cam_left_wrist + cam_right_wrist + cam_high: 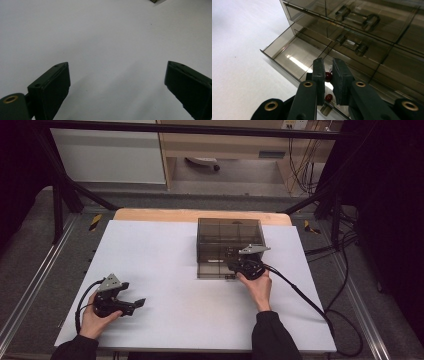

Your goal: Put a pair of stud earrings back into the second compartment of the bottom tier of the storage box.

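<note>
Your right gripper (329,78) sits in the lower middle of the right gripper view, jaws nearly together and pinched on a small dark-red bead-like object (328,75), with what looks like a second red bead (328,97) lower between them; it may be a pair of earrings, but the piece is too small to name for certain. It hangs over the open bottom drawer (287,53) of the smoky transparent drawer box (230,245), which stands right of centre in the high view.

Expect the red piece to be very light, hard and smooth, so it can squirt out of flat pads or swing if you jolt it. Any thin wire or hook on it would bend easily. Grip it across the round body, as you are doing, rather than on any fine part. The drawer is stiff, thin plastic and likely slides with little effort, so a bump from the jaws could shove it or shift the whole box.

Your right hand (257,287) reaches forward from the lower centre of the high view, wrist straight, gripper pointing at the box front and tipped downward into the drawer.

Your left gripper (131,304) rests at the lower left on the white table (165,265), jaws spread wide with nothing between them, pointing toward the right of the frame, well apart from the box.
</note>
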A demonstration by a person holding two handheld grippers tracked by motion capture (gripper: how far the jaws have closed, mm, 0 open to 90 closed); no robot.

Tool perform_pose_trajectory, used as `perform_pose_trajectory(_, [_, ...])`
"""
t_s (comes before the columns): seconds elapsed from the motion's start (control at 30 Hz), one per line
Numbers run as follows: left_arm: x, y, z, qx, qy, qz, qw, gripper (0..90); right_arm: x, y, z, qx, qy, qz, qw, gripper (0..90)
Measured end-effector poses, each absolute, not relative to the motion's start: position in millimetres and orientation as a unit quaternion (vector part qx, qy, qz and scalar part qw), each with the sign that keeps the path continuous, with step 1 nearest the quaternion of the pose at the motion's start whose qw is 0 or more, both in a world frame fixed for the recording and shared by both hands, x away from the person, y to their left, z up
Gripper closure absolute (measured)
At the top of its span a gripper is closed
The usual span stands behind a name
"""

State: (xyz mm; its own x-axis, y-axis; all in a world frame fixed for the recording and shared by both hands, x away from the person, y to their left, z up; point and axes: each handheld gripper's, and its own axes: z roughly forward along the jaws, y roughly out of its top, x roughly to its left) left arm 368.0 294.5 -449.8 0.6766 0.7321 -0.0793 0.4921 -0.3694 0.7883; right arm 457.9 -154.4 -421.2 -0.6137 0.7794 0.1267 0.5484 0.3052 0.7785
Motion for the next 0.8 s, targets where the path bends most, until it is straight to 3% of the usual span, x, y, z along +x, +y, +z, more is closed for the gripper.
perform_pose_trajectory(0.8, [367.8, 294.2, -449.7, 0.815, 0.375, 0.144, 0.417, 6.2, 466.1, -146.9, -440.9, 0.431, 0.794, 0.406, 0.135, 77.0])
